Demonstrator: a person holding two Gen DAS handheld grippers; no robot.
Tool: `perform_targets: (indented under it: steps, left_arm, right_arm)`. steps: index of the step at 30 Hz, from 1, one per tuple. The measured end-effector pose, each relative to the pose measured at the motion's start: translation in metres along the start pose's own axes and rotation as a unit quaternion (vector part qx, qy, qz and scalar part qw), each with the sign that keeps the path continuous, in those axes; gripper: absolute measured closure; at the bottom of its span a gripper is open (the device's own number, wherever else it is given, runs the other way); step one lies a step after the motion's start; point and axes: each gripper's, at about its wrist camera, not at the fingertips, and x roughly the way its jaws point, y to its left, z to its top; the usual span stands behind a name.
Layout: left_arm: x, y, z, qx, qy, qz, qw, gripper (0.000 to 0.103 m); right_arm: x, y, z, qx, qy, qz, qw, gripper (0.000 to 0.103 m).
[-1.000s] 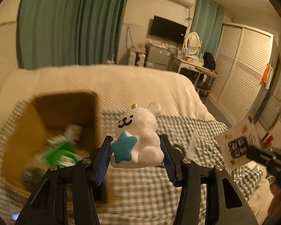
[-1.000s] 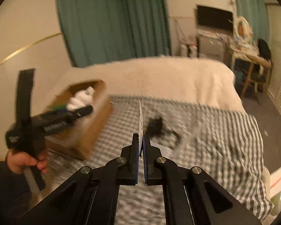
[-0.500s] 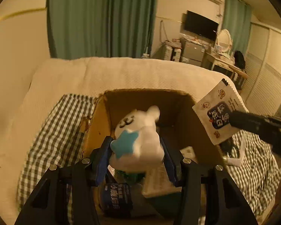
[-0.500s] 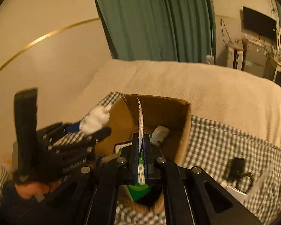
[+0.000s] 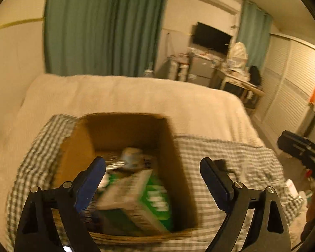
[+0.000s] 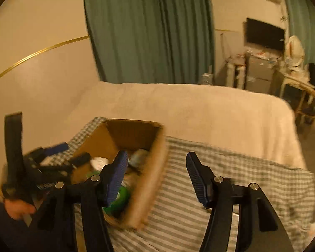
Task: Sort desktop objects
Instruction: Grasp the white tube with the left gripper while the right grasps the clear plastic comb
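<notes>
An open cardboard box [image 5: 77, 147] sits on a green checked cloth [image 5: 231, 153] on the bed. It holds a green and white carton [image 5: 145, 197], a blurred white and blue toy [image 5: 132, 157] and other items. My left gripper [image 5: 153, 174] is open and empty just above the box. My right gripper [image 6: 157, 168] is open and empty over the box's right wall [image 6: 155, 168]. The left gripper [image 6: 42, 163] also shows in the right wrist view, at the box's left side. The right gripper [image 5: 300, 149] shows at the right edge of the left wrist view.
A cream blanket [image 5: 126, 92] covers the bed behind the box. A small dark object [image 5: 224, 166] lies on the cloth right of the box. Green curtains [image 6: 149, 29], a wall TV [image 5: 212, 37] and a cluttered dresser [image 5: 237, 77] stand beyond the bed.
My left gripper has opened and let go of the white toy, which now lies in the box. My right gripper has opened and the flat packet it held is gone from it.
</notes>
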Motion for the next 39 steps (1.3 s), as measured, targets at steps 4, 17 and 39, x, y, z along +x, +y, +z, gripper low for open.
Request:
perform_targets:
  steps: [4,17,39]
  left_arm:
    - [0.01,-0.069,-0.009,0.03,0.004,-0.02,0.9994,0.0]
    - [0.171,-0.198,-0.126,-0.023,0.149,0.028,0.9882,0.0]
    - [0.219,-0.172,-0.139,-0.053,0.156,-0.03,0.9858,0.082]
  right_arm:
    - [-0.043,-0.053,-0.016,0.01,-0.008,-0.051,0.999,0.045]
    - [-0.024,-0.209,-0.127,0.077,0.021,-0.19,0.979,0.046]
    - [0.074,-0.247,-0.183,0.163,0.074,-0.116,0.977,0.046]
